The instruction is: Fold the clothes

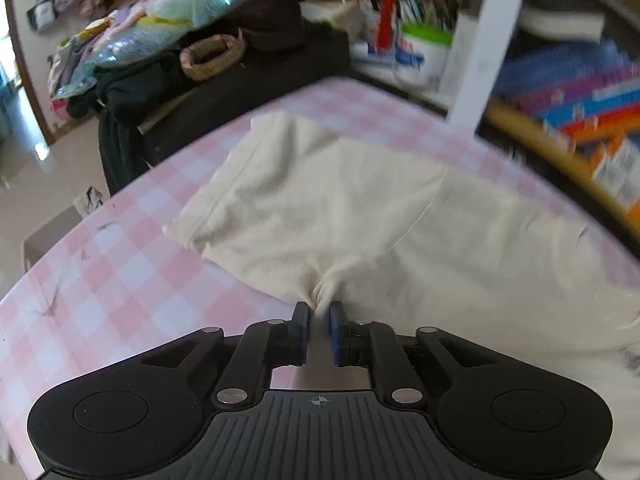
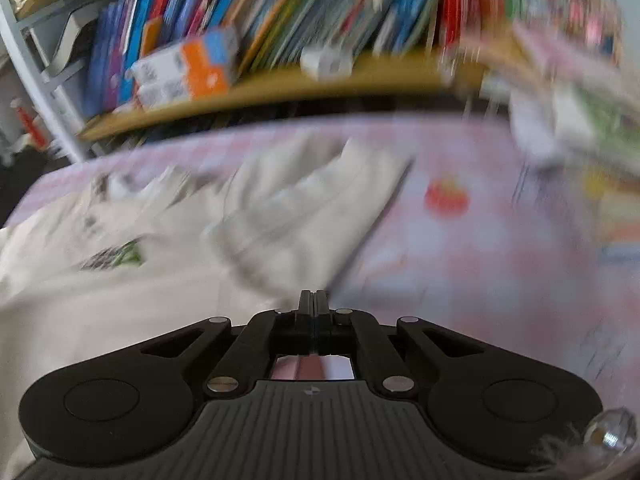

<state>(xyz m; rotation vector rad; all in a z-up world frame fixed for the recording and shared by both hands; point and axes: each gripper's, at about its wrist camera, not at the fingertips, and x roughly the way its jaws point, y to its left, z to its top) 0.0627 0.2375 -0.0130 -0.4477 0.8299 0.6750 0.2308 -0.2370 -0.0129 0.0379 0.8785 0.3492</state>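
The left gripper pinches the cream T-shirt at the checked tablecloth's near edge; the right gripper, pressed together, looks empty. One-sided pulling could skew the fold.

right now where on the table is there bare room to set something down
Bare checked tablecloth lies left of the cream garment that the left gripper pinches. The right gripper faces another blurred patch, past a red spot. Far-right clutter pile crowds it.
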